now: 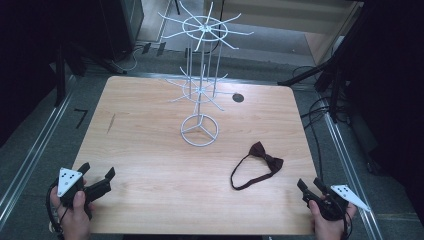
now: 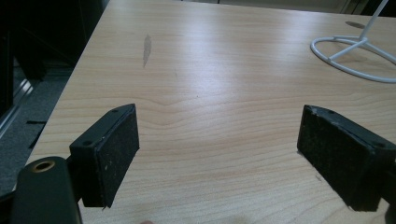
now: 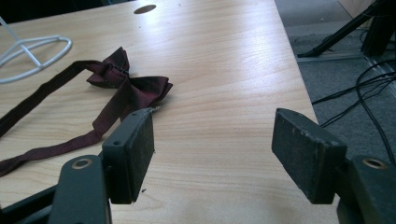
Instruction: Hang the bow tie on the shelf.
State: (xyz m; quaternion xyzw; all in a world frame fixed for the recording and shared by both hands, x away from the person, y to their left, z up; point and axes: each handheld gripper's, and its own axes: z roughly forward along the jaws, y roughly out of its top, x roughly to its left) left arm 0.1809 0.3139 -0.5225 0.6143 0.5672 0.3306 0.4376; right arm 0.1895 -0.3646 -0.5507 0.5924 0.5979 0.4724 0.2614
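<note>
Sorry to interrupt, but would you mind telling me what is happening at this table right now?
A person sits at a wooden table with a two-jaw gripper in each hand. The left gripper and the right gripper both rest near the table's near edge, jaws open and holding nothing. A dark red bow tie with its strap looped lies flat on the table, closer to the right gripper. A white wire rack with bare hooks stands further back, near the middle. Nothing is being handled yet.
</note>
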